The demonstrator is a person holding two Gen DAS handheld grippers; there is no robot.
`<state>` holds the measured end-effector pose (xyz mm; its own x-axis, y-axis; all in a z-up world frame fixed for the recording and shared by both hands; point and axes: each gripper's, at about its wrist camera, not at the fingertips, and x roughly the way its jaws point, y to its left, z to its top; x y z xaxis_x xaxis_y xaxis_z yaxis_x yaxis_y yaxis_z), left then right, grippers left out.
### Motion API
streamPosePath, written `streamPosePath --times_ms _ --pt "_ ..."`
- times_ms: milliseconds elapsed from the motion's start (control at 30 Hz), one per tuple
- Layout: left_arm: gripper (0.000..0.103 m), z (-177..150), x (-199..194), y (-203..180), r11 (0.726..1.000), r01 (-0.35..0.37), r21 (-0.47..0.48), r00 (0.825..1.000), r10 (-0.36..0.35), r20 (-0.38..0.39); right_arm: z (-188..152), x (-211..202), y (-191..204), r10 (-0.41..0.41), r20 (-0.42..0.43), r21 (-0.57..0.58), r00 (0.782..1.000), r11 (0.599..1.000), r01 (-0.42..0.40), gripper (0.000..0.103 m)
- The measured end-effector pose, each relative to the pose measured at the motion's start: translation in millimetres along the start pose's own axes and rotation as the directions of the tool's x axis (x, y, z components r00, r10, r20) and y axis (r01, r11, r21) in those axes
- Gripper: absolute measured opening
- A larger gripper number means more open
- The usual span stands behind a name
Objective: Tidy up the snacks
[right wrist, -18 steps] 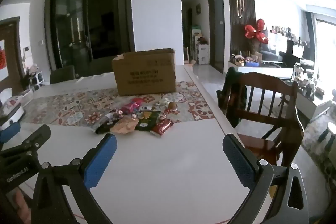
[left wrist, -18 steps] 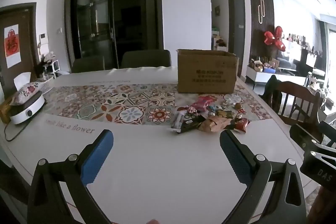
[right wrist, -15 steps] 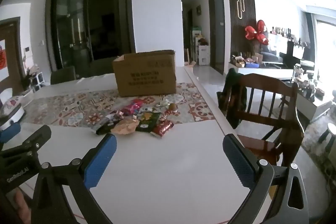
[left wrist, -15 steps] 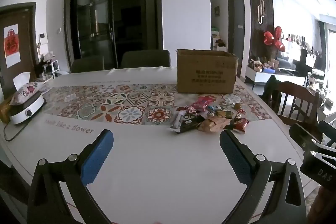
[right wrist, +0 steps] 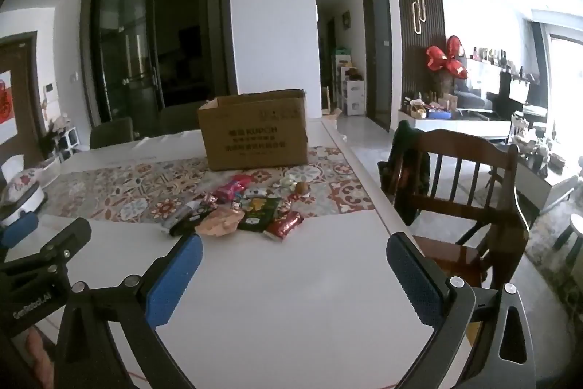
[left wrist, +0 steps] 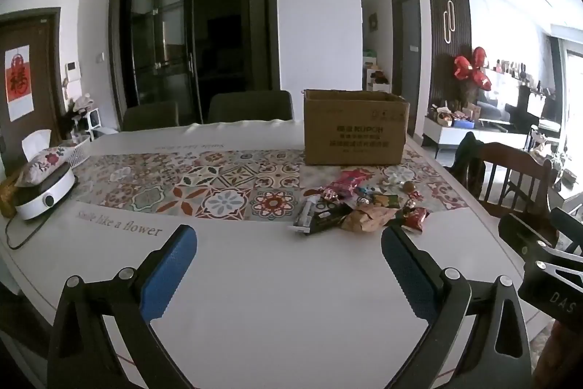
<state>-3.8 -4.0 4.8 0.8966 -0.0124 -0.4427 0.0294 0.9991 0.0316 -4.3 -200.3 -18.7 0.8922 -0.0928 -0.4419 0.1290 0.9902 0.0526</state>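
Observation:
A pile of several snack packets [left wrist: 359, 205] [right wrist: 237, 210] lies on the white table, in front of an open brown cardboard box [left wrist: 355, 126] [right wrist: 255, 130]. A red packet [right wrist: 284, 225] sits at the pile's near right edge. My left gripper [left wrist: 288, 261] hovers over the table's near part, open, with nothing between its blue pads. My right gripper [right wrist: 293, 265] is open too and empty, held short of the pile. Each gripper's body shows at the edge of the other's view.
A patterned runner [left wrist: 189, 185] crosses the table [left wrist: 262, 298]. A white appliance [left wrist: 43, 192] with a cord and a tissue box stand at the far left. A wooden chair [right wrist: 462, 185] with dark cloth stands by the table's right edge. Dark chairs sit behind the table.

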Motion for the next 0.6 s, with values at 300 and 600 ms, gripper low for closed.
streamPosePath --times_ms 300,600 --pt "0.103 -0.3 0.7 0.4 1.0 0.001 -0.002 1.0 -0.001 -0.001 -0.6 -0.5 0.7 -0.001 0.002 0.0 1.0 1.0 0.001 0.102" --pt "0.103 -0.8 0.1 1.5 1.0 0.003 -0.003 1.0 -0.003 0.0 -0.8 -0.8 0.6 -0.002 0.002 -0.002 1.0 1.0 0.002 0.102"
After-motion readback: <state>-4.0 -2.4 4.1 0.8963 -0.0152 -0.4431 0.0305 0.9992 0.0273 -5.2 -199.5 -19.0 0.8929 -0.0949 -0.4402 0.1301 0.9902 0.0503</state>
